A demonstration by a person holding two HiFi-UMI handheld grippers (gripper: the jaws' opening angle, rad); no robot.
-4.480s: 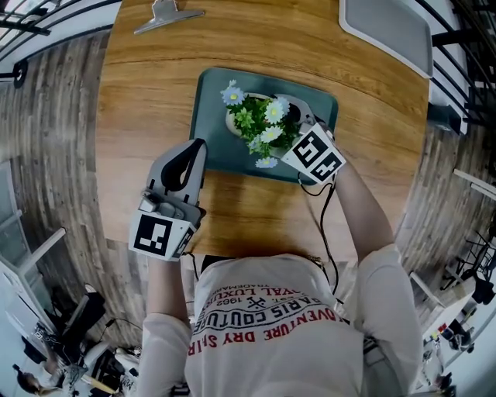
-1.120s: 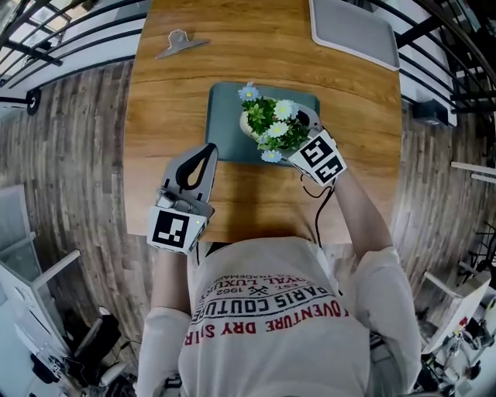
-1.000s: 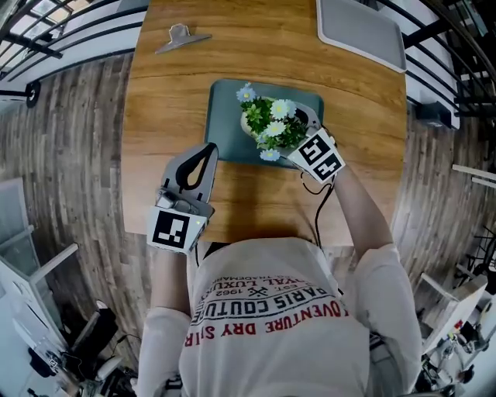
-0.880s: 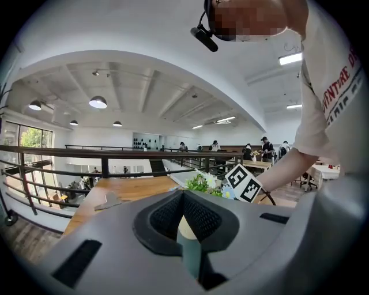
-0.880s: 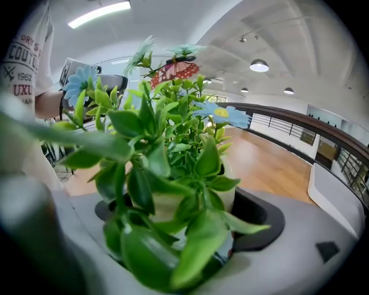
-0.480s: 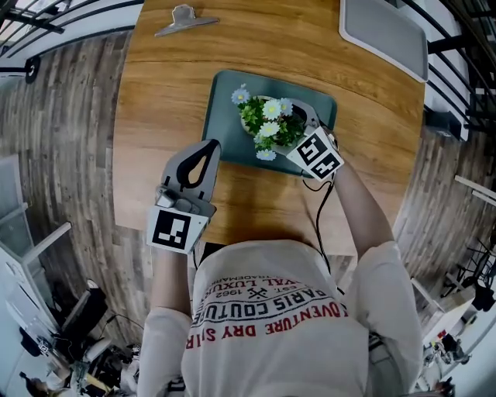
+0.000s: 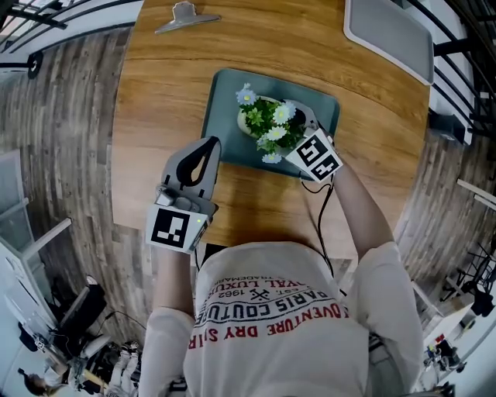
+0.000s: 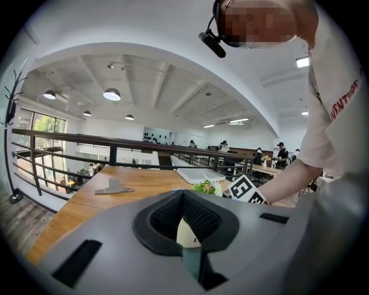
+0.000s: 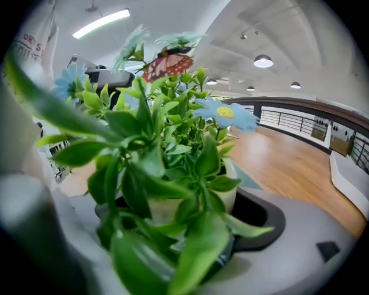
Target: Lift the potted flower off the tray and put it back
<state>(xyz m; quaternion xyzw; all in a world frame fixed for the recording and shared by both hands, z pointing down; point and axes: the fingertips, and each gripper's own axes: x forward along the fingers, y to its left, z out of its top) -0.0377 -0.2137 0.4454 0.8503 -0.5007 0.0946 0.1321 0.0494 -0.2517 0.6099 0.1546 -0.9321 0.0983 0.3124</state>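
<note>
The potted flower (image 7: 267, 124), a white pot with green leaves and pale blue and white blooms, stands over the middle of the dark teal tray (image 7: 325, 105). My right gripper (image 7: 293, 118) reaches in from the lower right and is shut on the pot (image 9: 167, 201), with leaves covering its jaws. I cannot tell whether the pot rests on the tray or hangs just above it. My left gripper (image 7: 208, 143) is shut and empty at the tray's near left edge. In the left gripper view the pot (image 8: 185, 231) shows through the loop of the closed jaws.
The tray lies on a round wooden table (image 7: 155, 101). A metal clip (image 7: 184, 15) lies at the far edge, and a pale grey board (image 7: 387, 31) sits at the far right. Plank floor and black railings surround the table.
The head camera has swayed a little. The right gripper has stayed shut on the pot over the tray, and the left gripper has kept its place beside the tray.
</note>
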